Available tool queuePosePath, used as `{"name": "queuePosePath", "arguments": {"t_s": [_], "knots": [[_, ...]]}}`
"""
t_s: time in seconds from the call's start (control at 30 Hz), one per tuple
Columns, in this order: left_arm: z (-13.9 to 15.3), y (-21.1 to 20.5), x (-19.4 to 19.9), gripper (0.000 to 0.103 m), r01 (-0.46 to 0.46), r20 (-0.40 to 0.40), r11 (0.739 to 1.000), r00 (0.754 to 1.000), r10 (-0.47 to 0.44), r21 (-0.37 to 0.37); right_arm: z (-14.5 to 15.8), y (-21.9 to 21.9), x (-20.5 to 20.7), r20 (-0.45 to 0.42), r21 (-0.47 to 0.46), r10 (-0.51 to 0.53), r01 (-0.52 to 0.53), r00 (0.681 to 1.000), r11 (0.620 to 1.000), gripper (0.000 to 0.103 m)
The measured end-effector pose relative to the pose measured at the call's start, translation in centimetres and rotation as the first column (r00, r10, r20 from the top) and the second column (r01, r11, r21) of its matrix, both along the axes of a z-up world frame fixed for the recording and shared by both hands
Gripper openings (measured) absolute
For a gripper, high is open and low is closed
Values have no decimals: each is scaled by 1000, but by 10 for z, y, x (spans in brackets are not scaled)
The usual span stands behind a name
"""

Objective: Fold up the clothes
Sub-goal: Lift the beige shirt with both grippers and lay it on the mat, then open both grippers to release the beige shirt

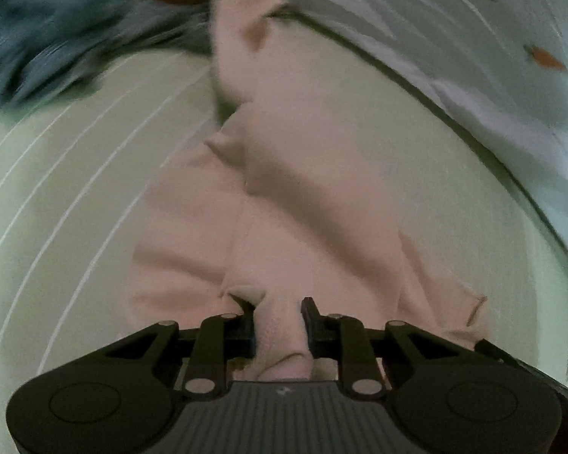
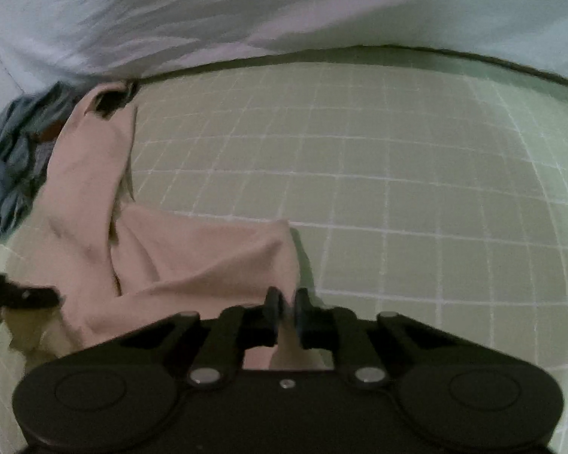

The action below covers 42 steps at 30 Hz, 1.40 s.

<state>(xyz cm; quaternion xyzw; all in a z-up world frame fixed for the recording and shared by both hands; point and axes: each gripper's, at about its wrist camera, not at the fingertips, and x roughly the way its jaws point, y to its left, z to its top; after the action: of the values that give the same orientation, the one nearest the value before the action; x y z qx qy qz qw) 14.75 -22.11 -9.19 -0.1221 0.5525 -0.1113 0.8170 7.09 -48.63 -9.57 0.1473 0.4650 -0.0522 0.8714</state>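
Fingers of both black grippers, left gripper (image 1: 278, 312) and right gripper (image 2: 287, 304), pinch soft pink garment (image 1: 302, 196) folds. Garment lies crumpled on gridded green mat (image 2: 397, 189); blue knit heap (image 2: 7, 166) at 10 o'clock.

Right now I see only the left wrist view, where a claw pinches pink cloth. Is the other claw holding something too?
Observer: Yes. The right claw is shut on a corner of the same pink garment.
Operator: Is the mat beside that claw free?
Observer: To its right, the green grid mat shows only bare squares.
Operator: Can that camera see my left claw?
Observer: Only a dark part of it at the left edge, against the garment.
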Motion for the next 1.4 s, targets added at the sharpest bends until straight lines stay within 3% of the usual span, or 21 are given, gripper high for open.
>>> {"name": "queuePosePath", "arguments": {"t_s": [0.23, 0.4, 0.53, 0.73, 0.93, 1.0, 1.03, 1.07, 1.17, 1.23, 1.4], "knots": [[3, -71, 48, 22, 162, 36, 986, 986, -160, -49, 1, -40, -38, -24, -110, -173, 169, 985, 979, 5], [9, -94, 19, 20, 276, 73, 960, 959, -273, -36, 1, -70, -91, -49, -156, -330, 319, 943, 935, 5], [2, -72, -8, 18, 265, 56, 964, 963, -264, -10, 1, -72, -126, -68, -122, -379, 369, 923, 921, 5], [2, -7, -20, 17, 187, 40, 982, 981, -187, 9, 0, -29, -138, -90, -114, -282, 271, 955, 956, 5], [16, 36, -16, 18, 99, 63, 993, 993, -102, 57, 0, 12, -141, -73, -30, -135, 133, 988, 991, 8], [22, 40, -22, 21, 82, 79, 995, 993, -87, 62, 4, 11, -146, -51, -15, -145, 144, 988, 989, 20], [25, 36, -24, 24, 75, 90, 994, 993, -82, 76, 8, 8, -148, -33, -22, -157, 156, 987, 988, 34], [27, 32, -26, 35, 68, 101, 994, 992, -77, 90, 11, 5, -151, -16, -28, -169, 168, 986, 985, 52], [34, 21, -32, 66, 45, 133, 990, 989, -63, 130, 17, -13, -152, 15, -44, -231, 232, 973, 972, 77], [38, 14, -36, 74, 26, 151, 991, 987, -46, 132, 19, -30, -149, 25, -53, -285, 286, 958, 957, 84], [44, -21, -41, 82, 64, 189, 987, 978, -92, 150, 23, -72, -143, 55, -72, -414, 417, 909, 906, 85]]}}
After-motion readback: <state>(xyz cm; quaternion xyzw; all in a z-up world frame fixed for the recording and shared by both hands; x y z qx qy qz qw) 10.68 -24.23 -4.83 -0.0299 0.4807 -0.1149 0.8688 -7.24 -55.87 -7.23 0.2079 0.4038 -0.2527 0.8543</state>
